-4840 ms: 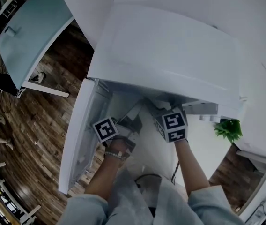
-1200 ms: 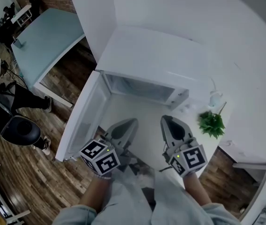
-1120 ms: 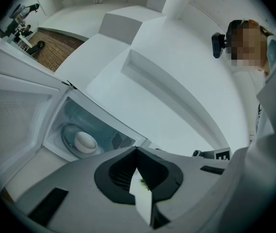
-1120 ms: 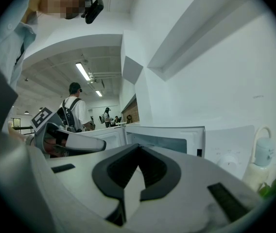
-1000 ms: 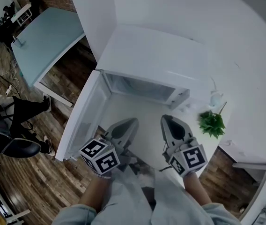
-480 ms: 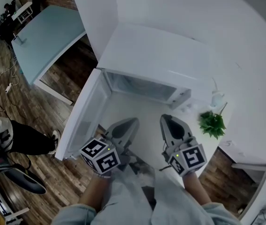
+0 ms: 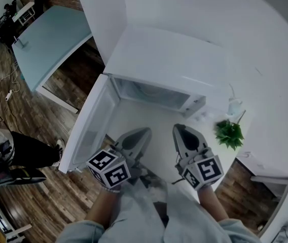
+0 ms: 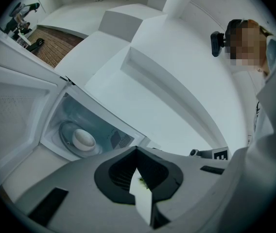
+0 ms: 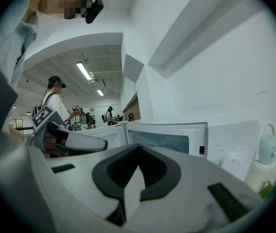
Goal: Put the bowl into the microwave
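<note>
Closest to us, the left gripper (image 7: 140,134) and the right gripper (image 7: 181,131) hang side by side just in front of our body. Each has its jaws pressed together on nothing, as suits tools with no load to carry, and neither reaches toward the oven. Beyond their tips lies the bare white counter (image 7: 145,116), and on it stands the white microwave (image 7: 169,59) with its door (image 7: 91,125) swung wide to our left, leaving the cavity open to reach. In the left gripper view the bowl (image 8: 83,139) sits inside on the glass turntable (image 8: 65,132), roughly at its middle, where it should turn clear of the walls. From this angle it reads only as a pale dome, so we cannot tell whether it is upright or upturned. We judge the placing done, with the door the thing left to shut. Right of the microwave a small plant (image 7: 230,133) and a bottle (image 7: 234,106) stand near the wall, away from the door's swing. Farther off are a pale blue table (image 7: 47,39) and several people (image 9: 55,98).
</note>
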A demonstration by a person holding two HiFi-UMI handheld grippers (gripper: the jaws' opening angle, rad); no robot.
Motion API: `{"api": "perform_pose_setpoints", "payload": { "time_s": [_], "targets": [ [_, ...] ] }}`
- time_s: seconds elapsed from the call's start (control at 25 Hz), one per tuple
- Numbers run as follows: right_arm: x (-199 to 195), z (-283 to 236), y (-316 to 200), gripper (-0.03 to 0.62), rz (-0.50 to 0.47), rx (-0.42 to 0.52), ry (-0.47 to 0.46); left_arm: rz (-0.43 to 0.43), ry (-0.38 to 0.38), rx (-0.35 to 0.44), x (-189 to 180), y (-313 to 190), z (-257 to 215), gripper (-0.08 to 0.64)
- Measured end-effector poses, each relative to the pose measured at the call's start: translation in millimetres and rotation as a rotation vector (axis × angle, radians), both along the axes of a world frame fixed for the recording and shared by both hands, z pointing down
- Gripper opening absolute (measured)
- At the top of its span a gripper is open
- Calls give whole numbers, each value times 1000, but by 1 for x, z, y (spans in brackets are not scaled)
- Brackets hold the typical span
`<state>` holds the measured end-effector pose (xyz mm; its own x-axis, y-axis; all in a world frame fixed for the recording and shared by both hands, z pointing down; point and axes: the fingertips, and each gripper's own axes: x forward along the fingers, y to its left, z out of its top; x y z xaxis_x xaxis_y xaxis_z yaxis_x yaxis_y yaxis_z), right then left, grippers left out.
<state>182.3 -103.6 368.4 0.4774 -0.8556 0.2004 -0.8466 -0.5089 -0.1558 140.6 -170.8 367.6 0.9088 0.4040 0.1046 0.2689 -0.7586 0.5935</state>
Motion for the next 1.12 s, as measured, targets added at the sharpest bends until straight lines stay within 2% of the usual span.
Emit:
{"api": "perform_pose_setpoints", "payload": {
  "time_s": [1.12],
  "targets": [
    [-2, 2, 0, -1, -14, -3, -14, 9, -3, -8, 1, 4, 3, -2]
  ]
}}
